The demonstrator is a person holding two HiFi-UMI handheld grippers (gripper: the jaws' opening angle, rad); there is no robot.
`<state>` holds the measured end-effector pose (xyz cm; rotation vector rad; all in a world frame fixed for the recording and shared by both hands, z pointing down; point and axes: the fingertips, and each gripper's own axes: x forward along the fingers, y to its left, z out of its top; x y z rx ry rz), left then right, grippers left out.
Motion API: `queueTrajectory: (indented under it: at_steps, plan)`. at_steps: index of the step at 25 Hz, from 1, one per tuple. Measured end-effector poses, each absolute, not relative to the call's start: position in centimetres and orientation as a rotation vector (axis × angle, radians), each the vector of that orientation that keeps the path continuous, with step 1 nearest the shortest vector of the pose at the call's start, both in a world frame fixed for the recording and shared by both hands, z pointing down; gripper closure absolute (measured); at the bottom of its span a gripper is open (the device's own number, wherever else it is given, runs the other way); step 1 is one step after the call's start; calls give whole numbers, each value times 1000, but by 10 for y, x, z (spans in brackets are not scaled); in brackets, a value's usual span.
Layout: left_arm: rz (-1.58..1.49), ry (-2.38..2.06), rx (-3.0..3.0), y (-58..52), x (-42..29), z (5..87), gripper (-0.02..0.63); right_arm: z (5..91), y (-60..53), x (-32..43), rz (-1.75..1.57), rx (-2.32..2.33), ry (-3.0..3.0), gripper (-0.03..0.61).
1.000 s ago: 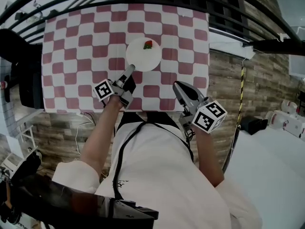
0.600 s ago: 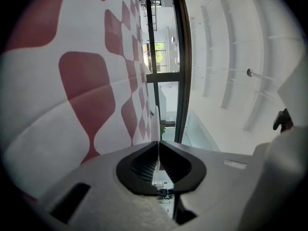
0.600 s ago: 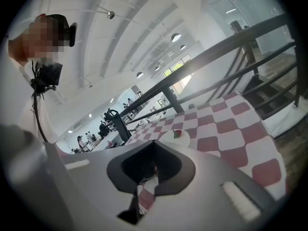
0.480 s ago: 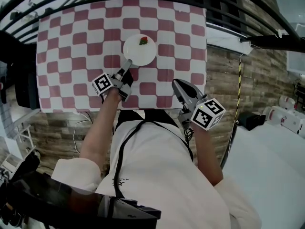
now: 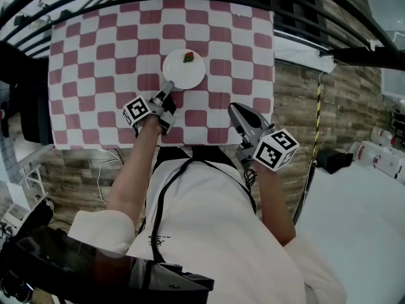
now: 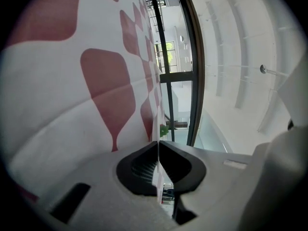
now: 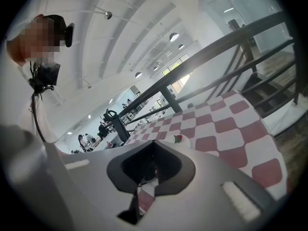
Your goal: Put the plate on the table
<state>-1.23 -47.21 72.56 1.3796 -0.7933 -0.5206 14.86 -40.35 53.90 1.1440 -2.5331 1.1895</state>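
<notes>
You are holding a round white plate point(image 5: 183, 69) that is smooth and thin-edged, with one small red strawberry point(image 5: 188, 57) lying near its far side. It is sitting over the middle of the table point(image 5: 95, 49), whose flat cloth is showing red-and-white checks. Your left gripper point(image 5: 168, 88) is clamping the plate's rim on the side nearest the table's front edge, its ribbed black pads point(image 6: 142, 167) pinching it edge-on. Your right gripper point(image 5: 235, 111) is hovering at the table's front edge, jaws pressed together and gripping nothing.
</notes>
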Motion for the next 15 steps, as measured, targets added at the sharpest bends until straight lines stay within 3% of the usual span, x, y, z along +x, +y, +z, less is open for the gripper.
queueTrajectory:
  at_steps: [15]
  plan:
    - [-377, -935, 1222, -471, -9, 745, 594, 538, -400, 159, 1205, 1214, -2532, 574]
